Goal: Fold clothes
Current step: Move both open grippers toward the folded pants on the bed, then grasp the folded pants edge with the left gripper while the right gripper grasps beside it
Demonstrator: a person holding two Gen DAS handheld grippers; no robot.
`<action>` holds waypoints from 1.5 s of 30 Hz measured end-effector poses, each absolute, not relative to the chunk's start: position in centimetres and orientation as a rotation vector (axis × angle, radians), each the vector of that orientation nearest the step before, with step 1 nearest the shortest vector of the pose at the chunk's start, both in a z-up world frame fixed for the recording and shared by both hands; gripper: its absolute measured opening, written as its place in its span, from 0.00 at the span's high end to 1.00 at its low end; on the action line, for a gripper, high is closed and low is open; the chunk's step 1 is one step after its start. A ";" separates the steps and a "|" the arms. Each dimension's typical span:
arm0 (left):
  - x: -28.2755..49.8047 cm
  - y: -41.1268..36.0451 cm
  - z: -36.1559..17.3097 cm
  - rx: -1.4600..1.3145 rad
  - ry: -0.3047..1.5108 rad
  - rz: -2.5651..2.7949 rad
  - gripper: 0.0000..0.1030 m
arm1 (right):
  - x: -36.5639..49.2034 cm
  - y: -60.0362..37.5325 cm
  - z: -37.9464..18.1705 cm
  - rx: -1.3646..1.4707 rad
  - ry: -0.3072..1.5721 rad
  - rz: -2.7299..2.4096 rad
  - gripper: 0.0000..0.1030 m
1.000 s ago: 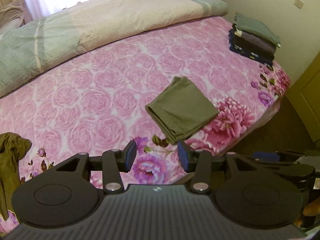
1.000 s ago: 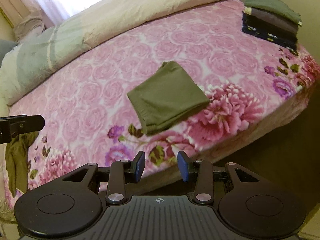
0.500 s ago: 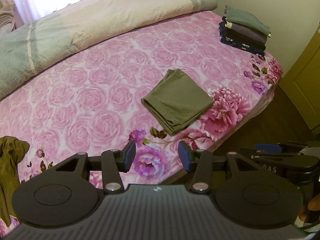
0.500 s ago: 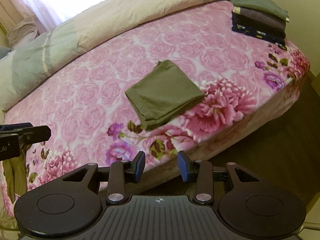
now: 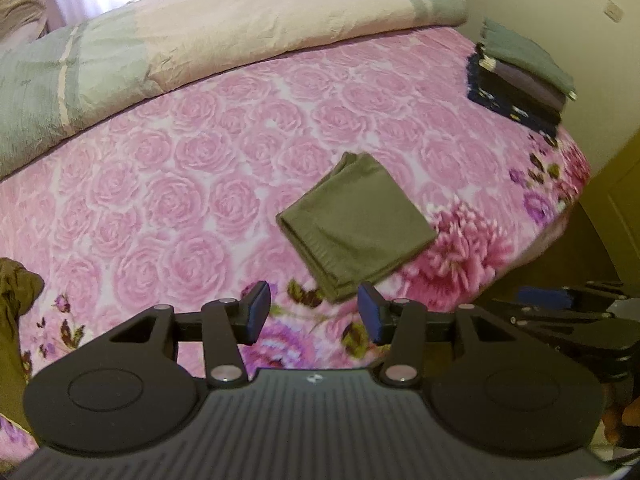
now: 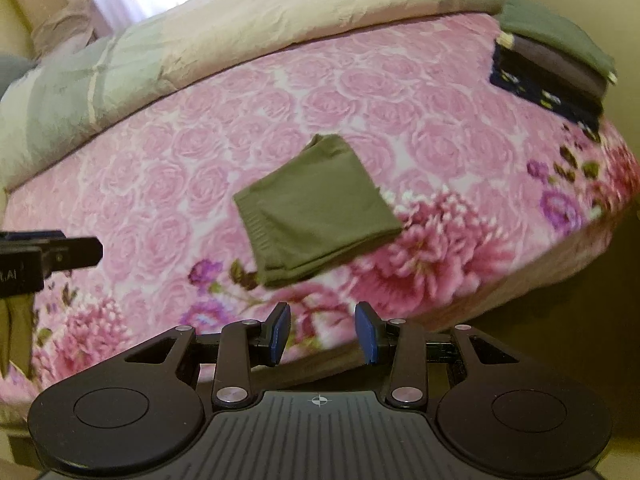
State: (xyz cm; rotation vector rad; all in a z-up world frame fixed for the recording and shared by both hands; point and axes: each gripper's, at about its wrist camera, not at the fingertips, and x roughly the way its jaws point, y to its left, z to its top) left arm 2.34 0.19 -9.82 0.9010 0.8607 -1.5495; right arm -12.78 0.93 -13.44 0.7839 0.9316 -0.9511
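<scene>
Left wrist view showed the left hand-held gripper (image 5: 312, 314) with fingers apart and empty, the folded olive garment (image 5: 356, 224) lying flat on the bed (image 5: 168, 184) just ahead and slightly right of it. Its long axis ran diagonally, near corner toward the fingers. The right hand-held gripper (image 6: 322, 334), also spread and empty, sat farther back off the bed's edge, garment ahead-left. A stack of folded clothes (image 5: 520, 80) lay far ahead-right; a crumpled olive piece (image 5: 16, 304) far left.
</scene>
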 end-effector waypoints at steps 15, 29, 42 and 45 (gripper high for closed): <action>-4.8 -5.8 -12.4 0.803 1.041 -1.272 0.53 | -15.9 -11.6 -15.3 0.648 1.085 -0.684 0.62; -3.5 -3.3 -15.6 0.687 1.189 -1.007 0.53 | -15.5 -14.1 -19.0 0.606 1.191 -0.466 0.62; 2.5 -4.6 -24.5 0.452 1.344 -1.009 0.51 | -15.9 -17.5 -26.1 0.739 1.212 -0.471 0.61; 3.9 -5.7 -27.8 0.379 1.389 -1.046 0.51 | -15.9 -18.4 -28.3 0.798 1.208 -0.482 0.60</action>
